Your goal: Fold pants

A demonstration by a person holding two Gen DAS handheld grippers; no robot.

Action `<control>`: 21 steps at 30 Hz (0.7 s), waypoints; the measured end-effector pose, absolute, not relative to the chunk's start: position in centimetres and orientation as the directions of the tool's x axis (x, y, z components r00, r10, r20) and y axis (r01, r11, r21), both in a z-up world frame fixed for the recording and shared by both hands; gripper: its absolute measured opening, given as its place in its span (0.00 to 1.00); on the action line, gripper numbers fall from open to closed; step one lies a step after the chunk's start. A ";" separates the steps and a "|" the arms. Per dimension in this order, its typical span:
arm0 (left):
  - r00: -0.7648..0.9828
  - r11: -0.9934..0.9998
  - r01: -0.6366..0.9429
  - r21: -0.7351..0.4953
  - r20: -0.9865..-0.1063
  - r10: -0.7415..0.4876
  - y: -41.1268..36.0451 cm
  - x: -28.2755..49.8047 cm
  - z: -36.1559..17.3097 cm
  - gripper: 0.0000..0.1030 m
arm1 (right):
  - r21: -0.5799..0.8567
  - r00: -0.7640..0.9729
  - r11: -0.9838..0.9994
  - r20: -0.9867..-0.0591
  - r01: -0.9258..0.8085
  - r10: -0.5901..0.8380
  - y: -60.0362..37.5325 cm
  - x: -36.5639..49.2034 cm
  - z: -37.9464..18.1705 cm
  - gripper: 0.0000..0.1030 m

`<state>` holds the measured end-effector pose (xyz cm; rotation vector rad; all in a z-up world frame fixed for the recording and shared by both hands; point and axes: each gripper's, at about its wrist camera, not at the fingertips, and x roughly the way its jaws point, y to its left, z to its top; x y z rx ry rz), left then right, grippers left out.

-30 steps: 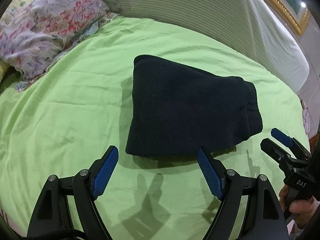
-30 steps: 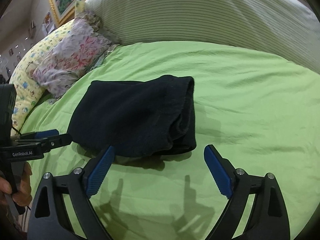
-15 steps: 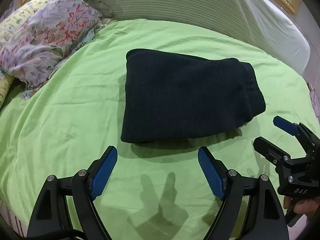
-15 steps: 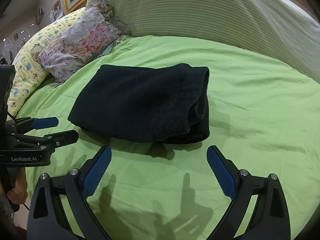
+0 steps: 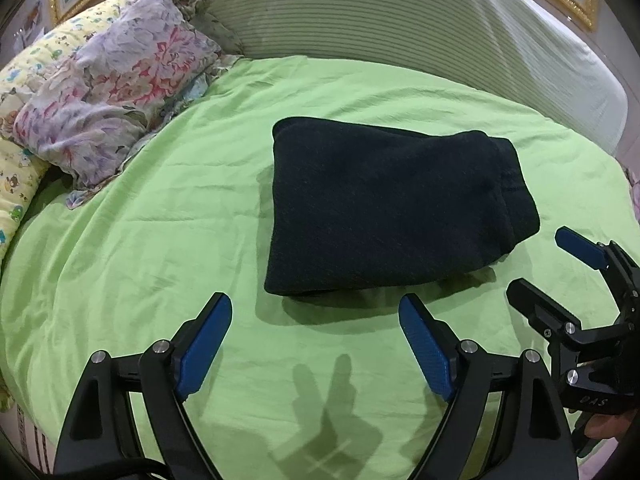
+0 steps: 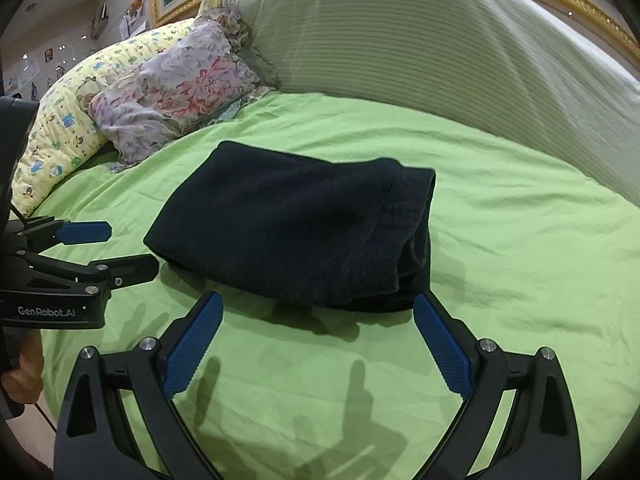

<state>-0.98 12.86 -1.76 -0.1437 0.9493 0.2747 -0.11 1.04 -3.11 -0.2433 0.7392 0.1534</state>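
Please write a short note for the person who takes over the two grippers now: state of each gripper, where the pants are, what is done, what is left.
Left gripper: open, empty, above the sheet, short of the pants.
Right gripper: open, empty, near the bundle's near edge.
Pants: dark, folded into a compact bundle, lying flat on the green sheet, apart from the floral pillow.
Done: the fold looks complete.
Left: probably nothing, perhaps tidy the thicker layered edge.
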 end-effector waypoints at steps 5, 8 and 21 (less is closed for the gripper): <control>0.562 0.949 -0.315 0.007 -0.804 0.192 13.0 -1.3 -1.4 0.84 | -0.159 0.745 0.963 -0.664 -0.218 0.059 1.0 0.0 -2.8 0.93; 0.575 0.944 -0.329 0.021 -0.789 0.218 13.1 -1.6 -1.0 0.84 | -0.156 0.742 0.965 -0.668 -0.212 0.055 0.9 0.1 -2.9 0.93; 0.570 0.950 -0.313 0.015 -0.797 0.201 13.1 -1.3 -1.3 0.85 | -0.147 0.735 0.970 -0.677 -0.194 0.044 0.8 0.1 -3.0 0.93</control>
